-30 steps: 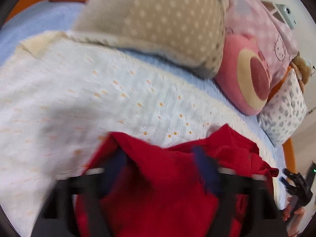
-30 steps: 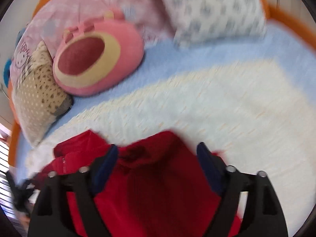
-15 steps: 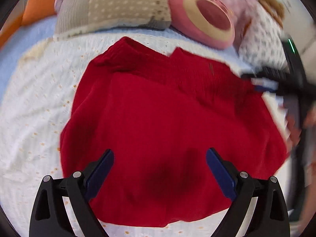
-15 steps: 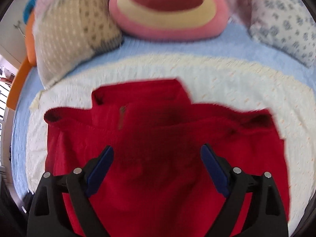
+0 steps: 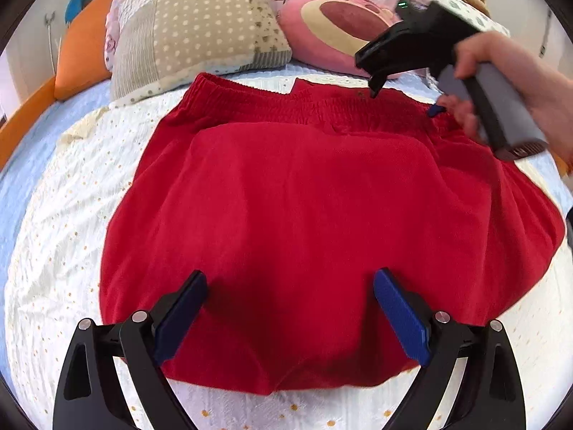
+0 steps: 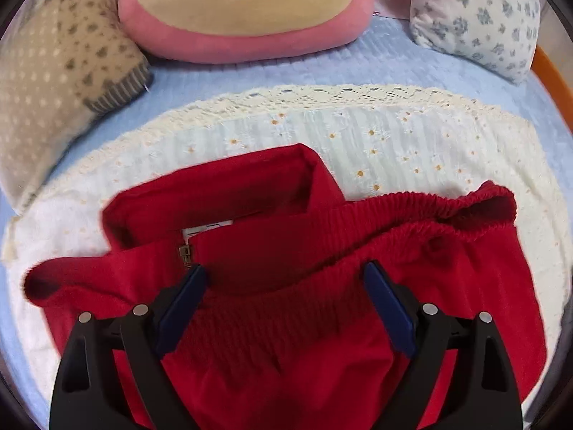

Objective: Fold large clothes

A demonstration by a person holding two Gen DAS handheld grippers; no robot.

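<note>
Looking from the left, I am seeing the patchwork pillow (image 5: 193, 32) leaning at the head of the bed (image 5: 32, 165), then the red garment (image 5: 315, 222) lying folded flat on the white daisy blanket (image 5: 64, 222). My left hand-held gripper (image 5: 290, 308) is hovering over its near edge, released and grasping nothing. Further right, my right hand-held gripper (image 6: 284, 299) is hanging spread wide above the elastic waistband (image 6: 376, 247), empty, with the pink plush cushion (image 6: 247, 10) sitting beyond

Wide-open jaws of the right gripper (image 6: 284, 299) straddle the red garment's (image 6: 322, 322) elastic waistband; a pink cushion (image 6: 247, 10) lies far beyond them.
</note>
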